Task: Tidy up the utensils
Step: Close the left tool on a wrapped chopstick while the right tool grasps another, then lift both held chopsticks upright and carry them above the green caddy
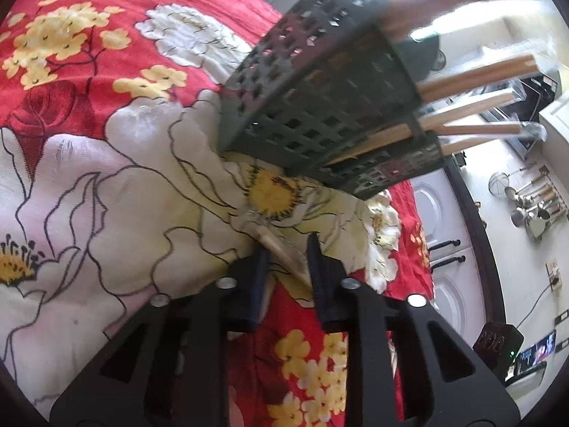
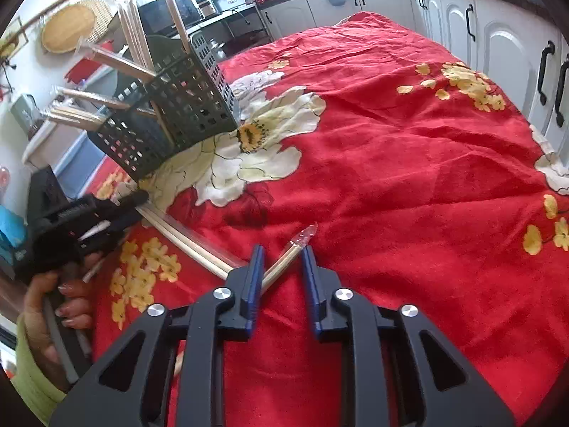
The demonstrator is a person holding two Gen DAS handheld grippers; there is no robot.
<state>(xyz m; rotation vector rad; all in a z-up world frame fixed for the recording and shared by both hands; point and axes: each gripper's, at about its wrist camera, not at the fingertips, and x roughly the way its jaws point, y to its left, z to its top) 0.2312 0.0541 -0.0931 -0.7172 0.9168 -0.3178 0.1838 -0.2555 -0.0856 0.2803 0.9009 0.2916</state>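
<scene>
Wooden, plastic-wrapped chopsticks (image 2: 284,259) lie on the red flowered cloth (image 2: 391,178) covering the table, between the blue pads of the right tongs (image 2: 282,263). Their long axis runs diagonally, wrapper tip pointing up and to the right, the rest passing under the left pad; the left pad appears to touch the wood, while a gap shows on the right side, so a firm clamp cannot be confirmed. A second wrapped pair (image 2: 185,242) lies just beside it, slanting up-left toward the left tongs (image 2: 137,197), which the person's hand (image 2: 67,306) carries at the left edge. In the left wrist view, the left tongs (image 1: 286,259) stand narrowly apart about a wooden stick end (image 1: 281,249), with contact on either pad too blurred to tell. The dark perforated caddy (image 2: 185,106), already bristling with wooden handles (image 1: 473,74), stands beyond both tongs, up and left of the right pair and nearer the left hand. Judgement: each pair must be lifted and swung end-first toward the caddy; the protruding handles crowd its openings, and the two pairs lying close together risk snagging each other on lift.
</scene>
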